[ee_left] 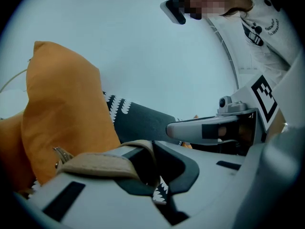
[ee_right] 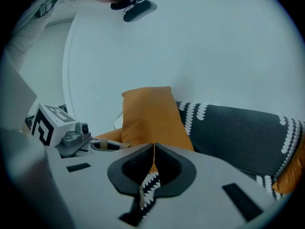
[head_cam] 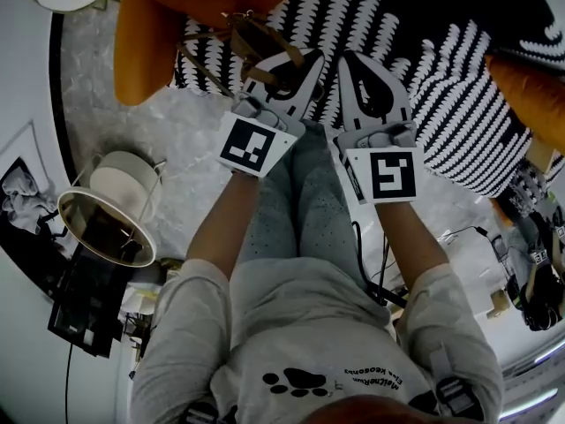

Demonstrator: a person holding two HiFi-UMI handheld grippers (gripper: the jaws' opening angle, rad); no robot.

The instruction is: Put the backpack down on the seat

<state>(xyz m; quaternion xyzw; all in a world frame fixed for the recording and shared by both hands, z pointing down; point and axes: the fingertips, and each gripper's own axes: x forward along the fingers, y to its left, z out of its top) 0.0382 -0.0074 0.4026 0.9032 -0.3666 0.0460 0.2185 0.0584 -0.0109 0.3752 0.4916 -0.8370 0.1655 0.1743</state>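
Observation:
My left gripper (head_cam: 300,64) is shut on a tan backpack strap (head_cam: 256,38) over the front of the black-and-white patterned seat (head_cam: 459,87). In the left gripper view the strap (ee_left: 95,166) lies across the closed jaws (ee_left: 155,168), with a metal buckle (ee_left: 59,154) at its left end. The strap leads toward an orange fabric bulk (ee_left: 66,113); I cannot tell whether that is the backpack's body or a cushion. My right gripper (head_cam: 357,69) hangs beside the left, shut with its tips touching (ee_right: 153,159) and nothing between them.
An orange cushion (head_cam: 530,87) lies on the seat's right side. A round metal-rimmed side table (head_cam: 106,219) stands on the grey marble floor (head_cam: 177,131) at the left. Cables (head_cam: 459,237) and dark gear (head_cam: 538,272) lie at the right. A white wall (ee_right: 214,56) rises behind the seat.

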